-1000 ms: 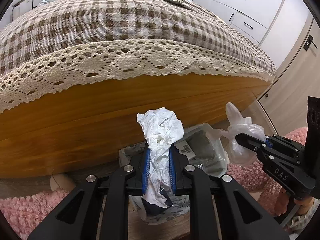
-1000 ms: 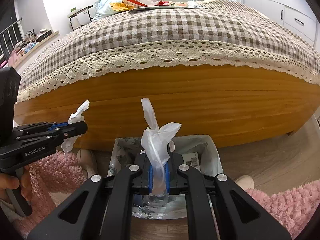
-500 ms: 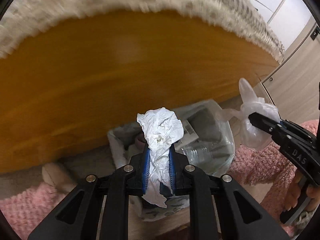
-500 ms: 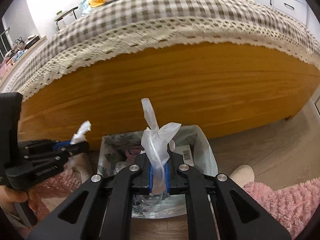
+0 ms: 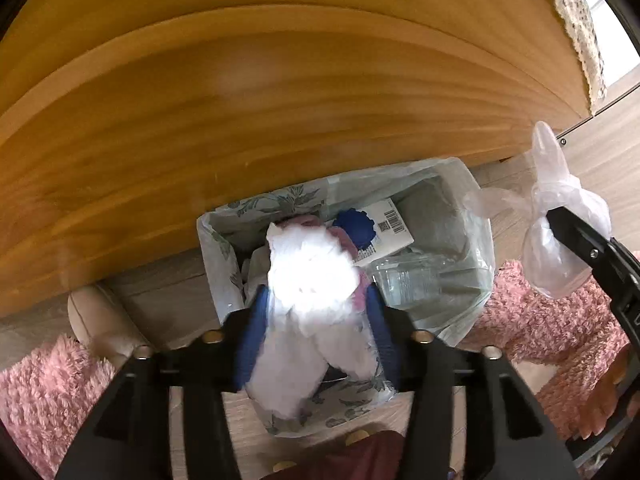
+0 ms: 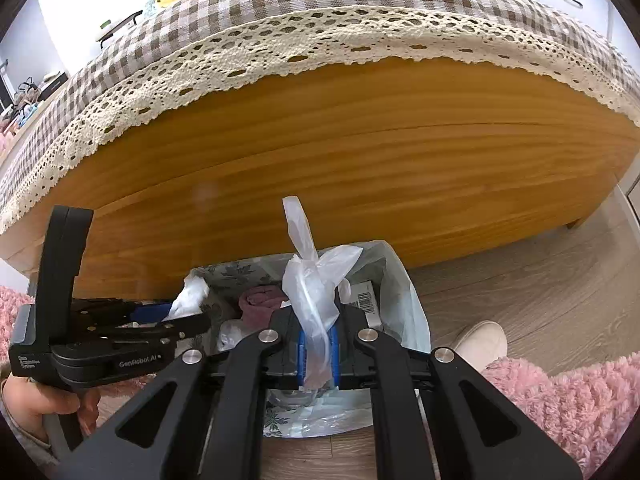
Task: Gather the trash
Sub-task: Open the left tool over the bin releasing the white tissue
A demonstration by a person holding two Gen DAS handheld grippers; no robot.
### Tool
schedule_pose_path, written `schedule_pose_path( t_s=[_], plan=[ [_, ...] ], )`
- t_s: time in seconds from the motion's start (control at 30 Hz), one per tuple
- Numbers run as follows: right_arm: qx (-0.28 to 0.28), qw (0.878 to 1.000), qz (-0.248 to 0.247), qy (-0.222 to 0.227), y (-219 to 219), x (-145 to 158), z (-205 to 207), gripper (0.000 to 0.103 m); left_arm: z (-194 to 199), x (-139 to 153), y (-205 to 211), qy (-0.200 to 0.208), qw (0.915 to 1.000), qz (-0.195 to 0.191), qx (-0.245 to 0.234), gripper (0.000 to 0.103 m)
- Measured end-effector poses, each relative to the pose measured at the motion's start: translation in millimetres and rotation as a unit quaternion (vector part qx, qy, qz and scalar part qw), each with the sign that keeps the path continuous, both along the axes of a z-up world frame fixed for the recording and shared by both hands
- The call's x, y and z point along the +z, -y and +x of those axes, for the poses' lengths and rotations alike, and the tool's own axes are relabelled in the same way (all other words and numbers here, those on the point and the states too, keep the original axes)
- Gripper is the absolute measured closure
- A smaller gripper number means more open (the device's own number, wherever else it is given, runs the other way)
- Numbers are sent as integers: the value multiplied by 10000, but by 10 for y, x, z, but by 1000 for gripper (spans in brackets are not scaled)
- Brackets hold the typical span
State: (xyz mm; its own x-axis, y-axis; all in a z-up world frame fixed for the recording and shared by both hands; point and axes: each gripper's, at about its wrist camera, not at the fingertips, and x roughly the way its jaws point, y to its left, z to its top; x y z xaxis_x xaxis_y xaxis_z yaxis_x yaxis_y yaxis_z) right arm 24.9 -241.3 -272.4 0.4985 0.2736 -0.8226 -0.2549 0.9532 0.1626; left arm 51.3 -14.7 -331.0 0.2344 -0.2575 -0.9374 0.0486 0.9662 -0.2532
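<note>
Both grippers over bin (image 5: 476,240): your left gripper (image 5: 316,332), clamped a second ago, now opening, tissue (image 5: 308,280) dropping free; right gripper (image 6: 318,354) holds knotted bag (image 6: 312,284), next in.

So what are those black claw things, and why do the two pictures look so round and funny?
They are grabbers, each with two fingers, and a person holds one in each hand. A small camera sits on each grabber and looks along its fingers, so each picture is what one grabber sees. The lens bends everything, so the wooden bed looks curved.

One picture is from the left grabber. It points down at a bin lined with a bag, standing on the floor by the bed. Its fingers are opening, and a crumpled white tissue is between them, over the bin.

The other picture is from the right grabber. Its fingers are shut on a knotted clear plastic bag. In the bin you can see a clear bottle, a packet with a barcode and some dark pink cloth. Pink rugs lie beside it.
</note>
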Motion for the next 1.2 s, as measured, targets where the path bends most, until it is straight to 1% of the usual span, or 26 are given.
schedule_pose_path(
  t_s=[0.07,0.13,0.2,0.27,0.33,0.4,0.43,0.5,0.63,0.73,0.93,1.07,1.2],
  plan=[
    [25,10000,-21,11,-26,8,5,94,-13,21,-3,45,10000,33,-13,54],
    [58,10000,-60,19,-15,13,12,94,-17,35,2,49,10000,42,27,46],
    [70,9999,-91,14,-17,12,6,94,-13,43,-22,31,9999,69,99,44],
    [69,9999,-112,1,-24,-2,2,94,-11,43,-35,16,9999,84,146,38],
    [59,9999,-135,-6,-44,-11,7,94,-7,41,-46,-41,9995,212,231,24],
    [56,9999,-156,-24,-38,-23,15,94,-12,56,-53,-28,9992,287,279,21],
    [57,9998,-170,-37,-33,-34,19,94,-13,68,-54,-11,9992,291,275,15],
    [74,9998,-199,-57,-68,-44,18,94,-22,98,-44,57,9991,335,271,7],
    [110,9994,-303,-106,-141,-70,54,94,-28,121,-29,79,9990,363,250,7],
    [167,9988,-420,-160,-186,-175,85,94,-27,131,-52,82,9989,345,295,7],
    [274,9969,-658,-325,-305,-357,177,94,-19,118,-69,98,9985,433,330,7],
    [290,9953,-810,-453,-368,-466,237,94,-17,110,-91,99,9985,398,365,7],
    [292,9934,-932,-604,-408,-562,298,94,-3,45,-119,-23,9983,414,420,7]
  ],
)
